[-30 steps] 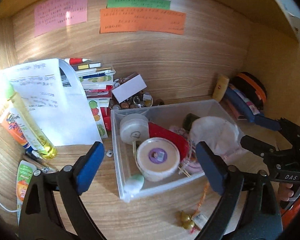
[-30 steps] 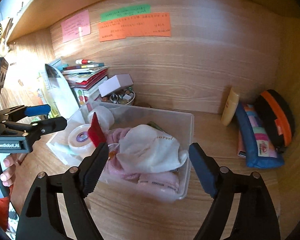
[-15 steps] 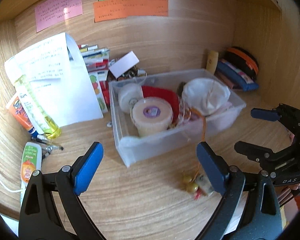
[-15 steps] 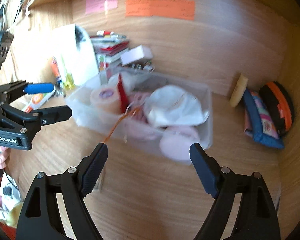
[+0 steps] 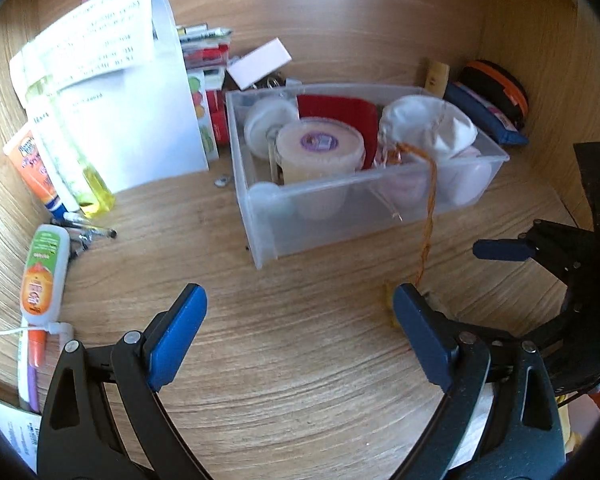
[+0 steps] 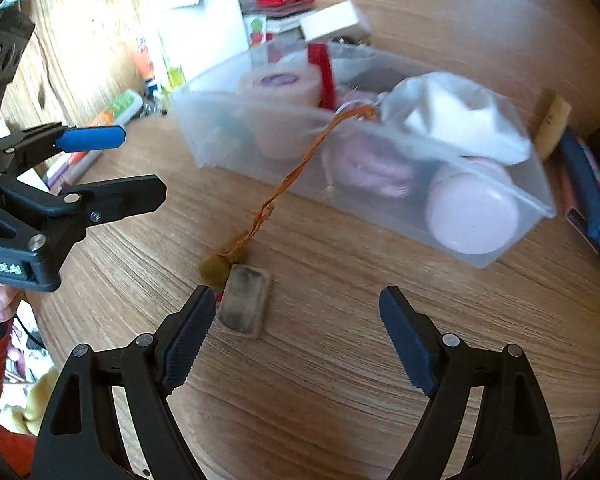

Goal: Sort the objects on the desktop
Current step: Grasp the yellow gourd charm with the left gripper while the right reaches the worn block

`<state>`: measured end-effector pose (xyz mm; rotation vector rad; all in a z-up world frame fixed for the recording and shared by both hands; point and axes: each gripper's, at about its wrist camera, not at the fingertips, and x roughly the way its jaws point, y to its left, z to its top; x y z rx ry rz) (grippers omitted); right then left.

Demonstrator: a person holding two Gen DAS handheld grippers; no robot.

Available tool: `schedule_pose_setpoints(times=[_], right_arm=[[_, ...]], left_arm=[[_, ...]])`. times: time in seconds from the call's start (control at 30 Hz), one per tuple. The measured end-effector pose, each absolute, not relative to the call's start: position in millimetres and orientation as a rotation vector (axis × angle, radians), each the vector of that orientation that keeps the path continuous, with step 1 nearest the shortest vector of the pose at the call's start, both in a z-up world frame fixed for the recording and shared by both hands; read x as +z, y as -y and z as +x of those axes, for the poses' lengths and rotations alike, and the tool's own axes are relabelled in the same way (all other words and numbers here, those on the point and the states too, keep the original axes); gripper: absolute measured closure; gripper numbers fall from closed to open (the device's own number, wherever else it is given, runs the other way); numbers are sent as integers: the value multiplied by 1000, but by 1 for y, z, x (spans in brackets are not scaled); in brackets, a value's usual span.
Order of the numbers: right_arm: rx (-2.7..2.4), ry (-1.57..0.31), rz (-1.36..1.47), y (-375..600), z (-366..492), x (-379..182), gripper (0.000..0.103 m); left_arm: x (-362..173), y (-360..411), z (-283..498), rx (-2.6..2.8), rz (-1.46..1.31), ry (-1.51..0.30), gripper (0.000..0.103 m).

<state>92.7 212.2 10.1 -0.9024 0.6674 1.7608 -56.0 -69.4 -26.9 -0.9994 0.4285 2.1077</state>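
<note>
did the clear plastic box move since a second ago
Cannot tell: the clear plastic box sits beside the same white paper sheet and blue pouch as before, but both cameras moved.

Your wooden desk [image 5: 300, 380] carries a clear plastic box [image 5: 340, 216], with a standing sheet of paper [image 5: 140, 120] beside it. Tubes [image 5: 40, 272] lie at its left edge, pouches [image 5: 488, 108] at the right.

Bare desktop [image 6: 340, 360] before cluttered bin [image 6: 380, 184]

Black claw [image 6: 292, 334], blue ribbed pads [image 6: 188, 340]
</note>
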Motion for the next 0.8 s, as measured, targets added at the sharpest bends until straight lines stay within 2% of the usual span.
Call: schedule_pose_setpoints(times=[0.53, 0.7, 0.8], right_arm=[[1742, -663, -895, -208, 124, 14, 26], [1824, -594, -995, -201, 99, 10, 42], [1832, -591, -1032, -204, 87, 3, 46]], left_arm=[[-58, 42, -38, 1973, -1039, -528, 8], [-64, 57, -42, 1981, -1075, -508, 8], [-64, 66, -45, 1985, -1092, -478, 8]])
